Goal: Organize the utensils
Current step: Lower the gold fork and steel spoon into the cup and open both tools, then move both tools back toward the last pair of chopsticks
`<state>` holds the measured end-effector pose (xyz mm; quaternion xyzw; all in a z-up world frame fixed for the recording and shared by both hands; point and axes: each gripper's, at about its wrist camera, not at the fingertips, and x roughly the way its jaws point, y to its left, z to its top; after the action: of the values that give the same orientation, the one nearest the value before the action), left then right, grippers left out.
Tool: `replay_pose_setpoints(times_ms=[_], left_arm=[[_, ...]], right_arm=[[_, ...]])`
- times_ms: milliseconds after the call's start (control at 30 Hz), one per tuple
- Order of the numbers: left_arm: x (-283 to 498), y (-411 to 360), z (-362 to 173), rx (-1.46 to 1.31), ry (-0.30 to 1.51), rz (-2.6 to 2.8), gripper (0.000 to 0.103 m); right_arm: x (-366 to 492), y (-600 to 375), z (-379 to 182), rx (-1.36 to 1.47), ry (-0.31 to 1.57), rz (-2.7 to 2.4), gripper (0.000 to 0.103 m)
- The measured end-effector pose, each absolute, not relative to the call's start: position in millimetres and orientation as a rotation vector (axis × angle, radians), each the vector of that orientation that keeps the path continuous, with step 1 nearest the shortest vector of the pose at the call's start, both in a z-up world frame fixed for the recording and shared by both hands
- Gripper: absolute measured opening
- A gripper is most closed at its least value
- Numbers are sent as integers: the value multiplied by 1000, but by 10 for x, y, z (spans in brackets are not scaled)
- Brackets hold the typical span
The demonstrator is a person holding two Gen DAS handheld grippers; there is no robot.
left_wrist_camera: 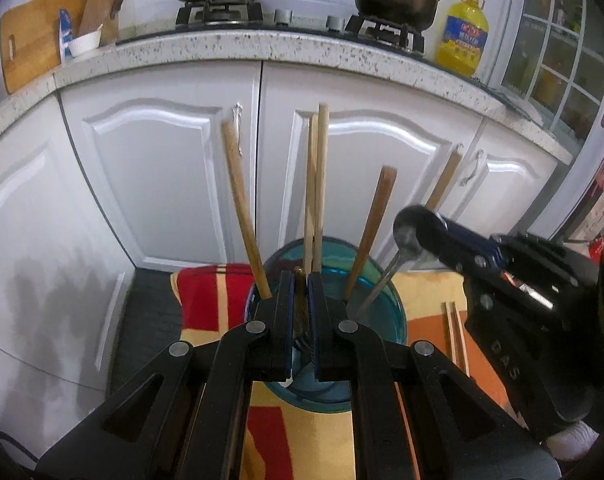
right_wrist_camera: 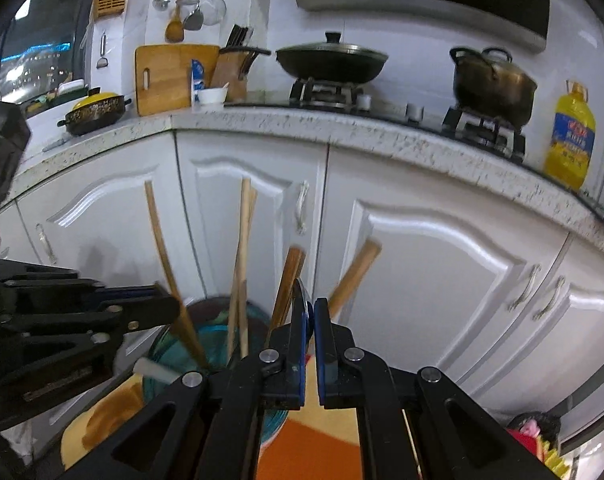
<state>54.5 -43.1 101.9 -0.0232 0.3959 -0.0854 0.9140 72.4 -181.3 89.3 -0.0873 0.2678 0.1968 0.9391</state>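
A teal glass cup (left_wrist_camera: 385,312) is seen standing on a patterned cloth (left_wrist_camera: 206,292) before white cabinet doors (left_wrist_camera: 158,176), with wooden chopsticks (left_wrist_camera: 315,184) fanned upright inside it. The left gripper (left_wrist_camera: 300,300) is held over the cup's near rim, its pads pinched on a slim dark-handled utensil (left_wrist_camera: 300,296), possibly a fork. The right gripper (right_wrist_camera: 310,320) is pressed onto a metal spoon (left_wrist_camera: 407,228), whose handle slants into the cup. Two loose chopsticks (left_wrist_camera: 455,336) are left on the cloth, right of the cup. Open cloth is left beside them.
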Motion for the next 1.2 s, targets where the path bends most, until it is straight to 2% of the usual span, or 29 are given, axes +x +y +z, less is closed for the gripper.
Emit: replay_pose_setpoints(times_ms=[233,300,367,600,767,1000,1200], left_arm=[[509,-500,961,-39,837,-173,5],[496,-499,972,-42,845,-169,5],[471,-489,992,-47,839,-168,5],[371,-447,1084,-66,828,-163,8],[276,-430,1134,-74,817,-146,21],[107,-461,1184,-52,791,-117,27],[-45,-518,1222,-47,761,-100,40]], right_arm=[[703,-1911,672,-101,649,461,6],[691,-1960,651,-66,668,481,11],[667,-2033,665,-24,668,494,28],[586,-2182,778,28,663,494,28],[513,-2227,794,32,671,479,28],[388,-2244,831,30,669,471,30],[261,-2257,847,21,672,458,35]])
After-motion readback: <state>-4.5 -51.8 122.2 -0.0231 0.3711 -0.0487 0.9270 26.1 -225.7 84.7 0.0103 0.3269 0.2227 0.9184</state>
